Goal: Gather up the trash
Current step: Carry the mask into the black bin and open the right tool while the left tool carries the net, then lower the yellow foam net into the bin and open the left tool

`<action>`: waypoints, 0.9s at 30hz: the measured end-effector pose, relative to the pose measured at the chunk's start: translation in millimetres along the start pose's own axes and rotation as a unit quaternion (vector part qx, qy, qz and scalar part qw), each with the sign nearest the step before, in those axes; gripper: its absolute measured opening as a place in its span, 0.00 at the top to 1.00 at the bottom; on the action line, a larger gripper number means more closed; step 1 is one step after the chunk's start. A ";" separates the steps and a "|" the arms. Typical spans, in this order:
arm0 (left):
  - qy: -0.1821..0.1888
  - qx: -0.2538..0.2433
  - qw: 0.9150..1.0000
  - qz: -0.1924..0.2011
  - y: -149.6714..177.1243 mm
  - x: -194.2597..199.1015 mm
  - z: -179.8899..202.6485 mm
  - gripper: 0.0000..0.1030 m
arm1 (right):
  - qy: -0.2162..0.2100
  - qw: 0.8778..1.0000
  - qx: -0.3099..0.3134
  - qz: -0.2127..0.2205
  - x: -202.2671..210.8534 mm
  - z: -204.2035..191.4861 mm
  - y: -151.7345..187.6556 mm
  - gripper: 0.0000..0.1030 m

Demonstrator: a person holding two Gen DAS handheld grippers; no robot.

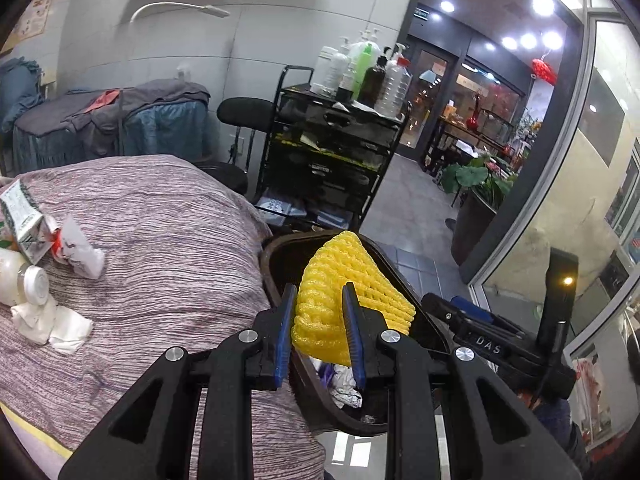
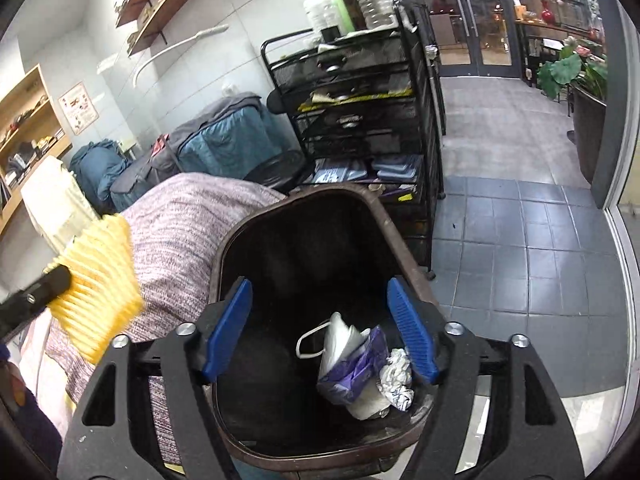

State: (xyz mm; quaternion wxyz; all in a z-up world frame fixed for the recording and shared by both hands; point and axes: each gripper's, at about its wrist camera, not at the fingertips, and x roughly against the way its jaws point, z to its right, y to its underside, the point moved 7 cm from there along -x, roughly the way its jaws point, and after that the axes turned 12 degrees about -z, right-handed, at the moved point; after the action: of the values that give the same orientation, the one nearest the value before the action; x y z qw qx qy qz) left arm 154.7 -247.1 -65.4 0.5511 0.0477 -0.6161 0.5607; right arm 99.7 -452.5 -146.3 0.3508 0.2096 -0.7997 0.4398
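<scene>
Your left gripper [image 1: 320, 312] is clamped on the yellow foam fruit net [image 1: 348, 280], its blue pads [image 1: 285, 320] squeezing the soft mesh near its lower end so the rest fans out above the jaws. You are holding it over the rim of the dark brown trash bin [image 1: 276, 268], which seems the right place to let go: the net is light and springy, so a drop from well over the opening should keep it from catching on the edge.

Your right gripper [image 2: 320, 332] stands wide apart with nothing between its pads, hanging directly above the bin's mouth. Below it, on the bin floor, lie a white face mask [image 2: 340, 336], a purple wrapper [image 2: 360, 364] and a crumpled paper wad [image 2: 396, 376], all piled toward the near right corner. In the right wrist view the net shows at the left edge, off to the side of the bin [image 2: 400, 240], so it may need to travel a little further in before release.

The bin stands tight against the side of the bed, whose striped purple cover [image 1: 160, 240] carries more trash: a crushed carton [image 1: 24, 224], a white bottle [image 1: 24, 280], a crumpled wrapper [image 1: 80, 252] and white tissues [image 1: 52, 324], grouped near the far left edge. Those look like the next pickups.
</scene>
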 end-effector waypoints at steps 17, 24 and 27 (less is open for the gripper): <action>0.006 -0.040 0.997 -0.065 -6.7 -59.9 30.9 0.77 | 0.017 0.999 -0.028 0.024 22.9 25.4 -1.7 0.27; -0.005 -0.060 0.994 -0.086 -3.3 -79.7 39.5 0.77 | 0.025 0.998 -0.041 0.026 25.3 35.9 -1.9 0.27; -0.018 -0.063 0.994 -0.092 -1.6 -86.7 38.0 0.76 | 0.027 0.998 -0.044 0.026 26.2 38.8 -1.6 0.26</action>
State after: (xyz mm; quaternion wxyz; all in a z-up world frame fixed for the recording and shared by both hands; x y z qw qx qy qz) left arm 165.7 -324.5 -119.0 0.5912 0.0792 -0.6527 0.4672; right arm 68.7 -487.0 -140.1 0.3698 0.1614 -0.8135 0.4188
